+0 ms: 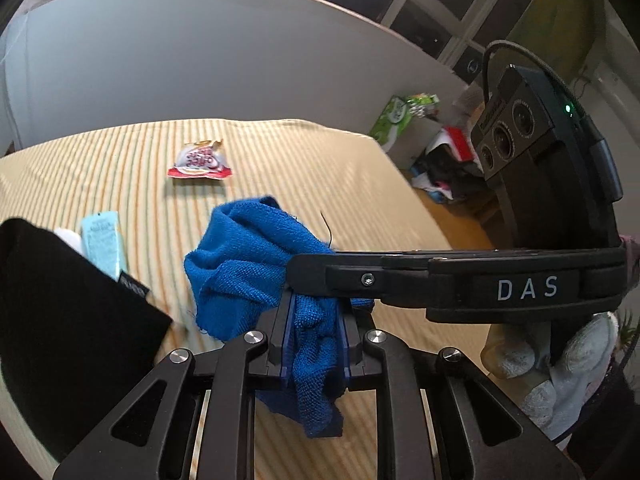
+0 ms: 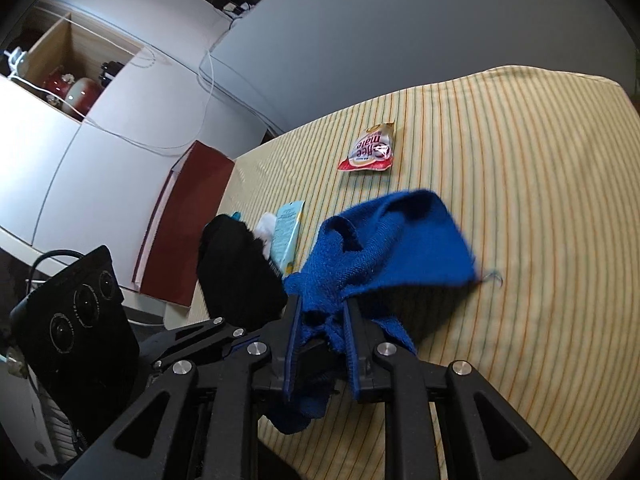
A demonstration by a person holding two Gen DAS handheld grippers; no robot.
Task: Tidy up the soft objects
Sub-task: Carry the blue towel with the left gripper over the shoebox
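One blue knitted cloth hangs lifted above the striped bed, pinched at two places: the left gripper has its jaws closed on one bunched part, the right gripper on another. Its lower folds are hidden behind the jaws. One black fabric item, cut off at the frame edge, partly covers one pale blue packet. One torn snack wrapper lies well apart, its print blurred.

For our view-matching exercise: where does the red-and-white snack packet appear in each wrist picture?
Left wrist: packet upper left of centre, on the striped sheet, beyond the blue cloth.
Right wrist: packet above centre, beyond the cloth.
Shared landmark: the pale blue card beside the black fabric.
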